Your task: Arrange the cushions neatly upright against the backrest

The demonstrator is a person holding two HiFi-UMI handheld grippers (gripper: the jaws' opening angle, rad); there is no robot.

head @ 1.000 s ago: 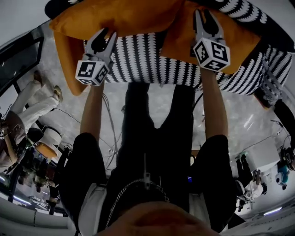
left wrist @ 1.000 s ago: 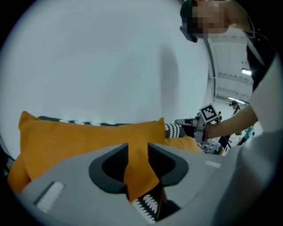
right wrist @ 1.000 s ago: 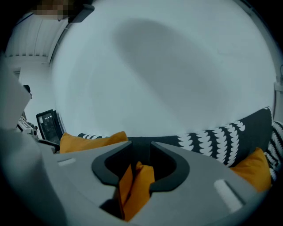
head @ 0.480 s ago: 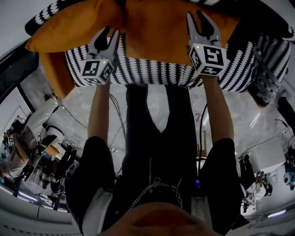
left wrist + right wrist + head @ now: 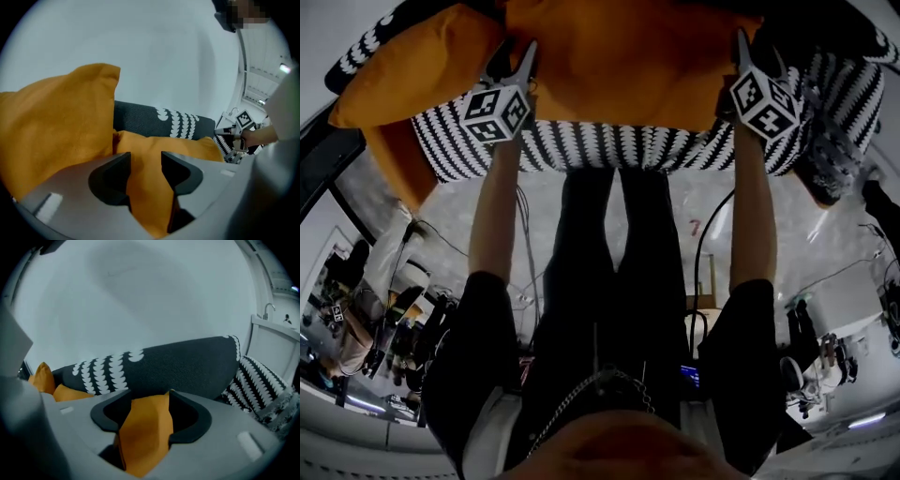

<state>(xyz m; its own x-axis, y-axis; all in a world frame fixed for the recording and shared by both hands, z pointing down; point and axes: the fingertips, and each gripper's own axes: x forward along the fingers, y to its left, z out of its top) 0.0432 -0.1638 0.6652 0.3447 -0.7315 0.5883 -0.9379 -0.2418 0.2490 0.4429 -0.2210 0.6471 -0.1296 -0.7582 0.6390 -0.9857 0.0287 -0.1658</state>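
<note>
Over the last second both grippers have pushed forward over the seat (image 5: 609, 145) and spread apart. The right gripper (image 5: 757, 56) now sits near the seat's right end and the left gripper (image 5: 516, 64) towards its left end. The orange cushion (image 5: 619, 56) they carry has gone with them, off the seat's front edge and back towards the backrest (image 5: 187, 364).

Both sets of jaws were pinched narrow on the cushion's fabric and are now opening. In the left gripper view a fold of orange fabric still fills the gap between the spread jaws. In the right gripper view a cushion corner stands between them, with some slack on one side. Neither pair looks to be squeezing any more.

This reads as the release: the cushion is being set down in the middle of the seat, with the dark patterned backrest rising just behind it. A second orange cushion, the left cushion (image 5: 412, 70), stands just beside it at the seat's left end, and a striped cushion (image 5: 262, 385) lies at the right end.

No view shows whether the released cushion stands upright or leans. It is soft, so it may slump forward once the jaws clear. A check and a nudge at its top edge would probably come next, and then the other cushions.
</note>
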